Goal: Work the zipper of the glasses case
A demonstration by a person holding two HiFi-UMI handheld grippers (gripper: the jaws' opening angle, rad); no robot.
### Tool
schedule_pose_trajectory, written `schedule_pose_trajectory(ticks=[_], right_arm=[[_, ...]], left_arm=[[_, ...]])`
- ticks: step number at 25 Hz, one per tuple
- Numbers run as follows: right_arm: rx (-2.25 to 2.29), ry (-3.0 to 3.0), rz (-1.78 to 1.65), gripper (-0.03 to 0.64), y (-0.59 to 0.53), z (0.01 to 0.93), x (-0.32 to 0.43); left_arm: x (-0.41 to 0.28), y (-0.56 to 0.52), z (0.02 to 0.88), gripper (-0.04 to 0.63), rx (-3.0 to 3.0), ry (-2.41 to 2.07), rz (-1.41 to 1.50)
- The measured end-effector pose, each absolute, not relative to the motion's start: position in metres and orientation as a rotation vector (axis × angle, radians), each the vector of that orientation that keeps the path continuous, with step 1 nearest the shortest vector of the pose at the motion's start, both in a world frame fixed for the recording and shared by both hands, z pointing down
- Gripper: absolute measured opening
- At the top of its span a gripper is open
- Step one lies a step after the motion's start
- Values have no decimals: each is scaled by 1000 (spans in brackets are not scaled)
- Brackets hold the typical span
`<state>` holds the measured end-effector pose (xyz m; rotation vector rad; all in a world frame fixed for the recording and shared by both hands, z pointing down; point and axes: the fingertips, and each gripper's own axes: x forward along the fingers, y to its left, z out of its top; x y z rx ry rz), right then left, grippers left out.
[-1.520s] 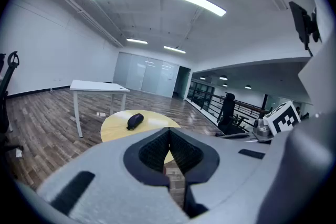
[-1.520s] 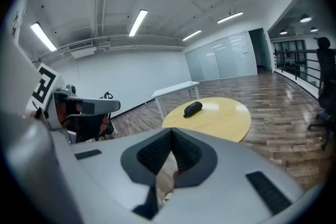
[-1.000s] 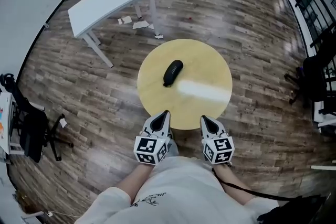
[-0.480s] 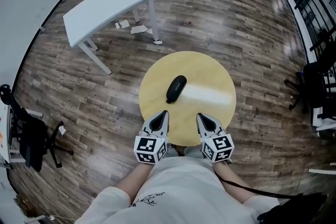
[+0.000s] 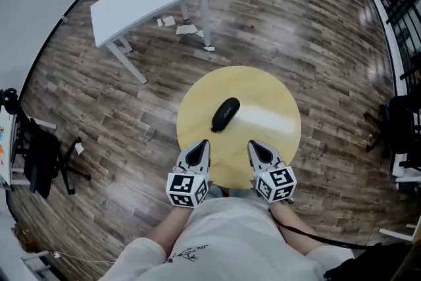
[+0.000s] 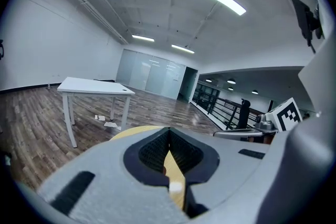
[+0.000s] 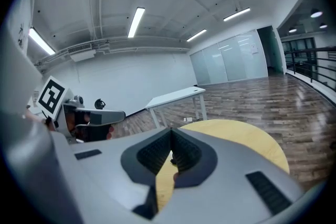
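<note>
A black oval glasses case (image 5: 225, 114) lies zipped-looking and alone near the middle of a round yellow table (image 5: 270, 102). Both grippers are held side by side at the table's near edge, well short of the case. My left gripper (image 5: 204, 142) has its jaws together with nothing between them, and so does my right gripper (image 5: 252, 143). In the left gripper view the shut left gripper (image 6: 169, 131) points over the yellow tabletop (image 6: 131, 131). The right gripper view shows the right gripper (image 7: 171, 131) shut over the same tabletop (image 7: 247, 139). The case is hidden behind the jaws in both gripper views.
A white desk (image 5: 148, 0) stands beyond the table at the upper left, with paper scraps (image 5: 187, 29) on the wood floor beside it. A black office chair (image 5: 39, 164) is at the far left. Dark railing and another chair (image 5: 401, 128) are at the right.
The table and case have come nearer in the head view, so the gripper tips now reach over the table's near edge. Both grippers stay shut and side by side.
</note>
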<state>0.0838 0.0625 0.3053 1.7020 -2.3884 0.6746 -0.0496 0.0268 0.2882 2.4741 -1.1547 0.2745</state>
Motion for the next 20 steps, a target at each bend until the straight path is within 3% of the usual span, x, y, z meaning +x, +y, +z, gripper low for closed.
schedule_pose_trajectory(ticks=[8, 20], right_arm=[[1576, -2380, 636, -6, 15, 344, 80], [1190, -2347, 435, -6, -119, 458, 59]], left_arm=[[-46, 13, 332, 5, 2474, -1148, 339], [-14, -16, 486, 8, 2323, -1089, 532]])
